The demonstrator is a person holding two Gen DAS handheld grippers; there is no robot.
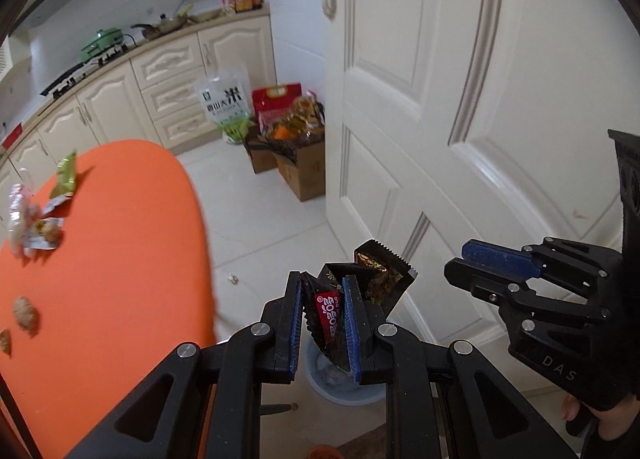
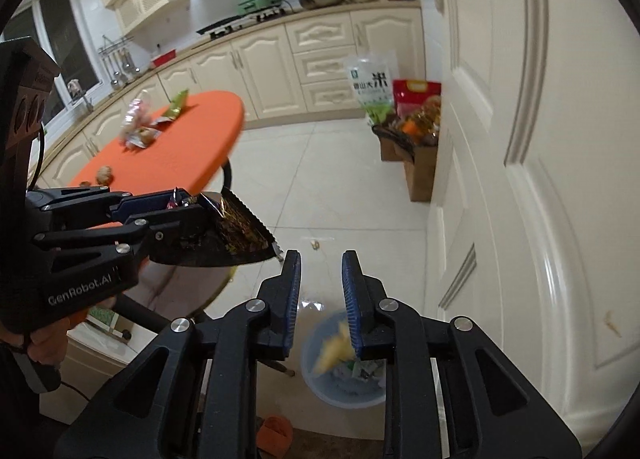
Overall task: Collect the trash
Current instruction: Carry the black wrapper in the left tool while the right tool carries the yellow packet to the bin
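My left gripper [image 1: 323,291] is shut on a black and gold snack wrapper [image 1: 376,279] with a red label, held above a pale blue trash bin [image 1: 340,391] on the floor. The same wrapper [image 2: 236,231] shows in the right wrist view, clamped in the left gripper [image 2: 192,215]. My right gripper [image 2: 321,271] is open and empty above the bin [image 2: 344,387]. A blurred yellow piece of trash [image 2: 332,351] is in the air at the bin's mouth. More wrappers [image 1: 36,215] and a green packet [image 1: 66,175] lie on the orange table [image 1: 120,251].
A white door [image 1: 460,99] stands close on the right. Cardboard boxes [image 1: 296,163] with food bags sit on the floor by the cream cabinets [image 1: 160,99]. A small scrap [image 1: 233,279] lies on the white tiles. Nut shells [image 1: 26,311] lie on the table.
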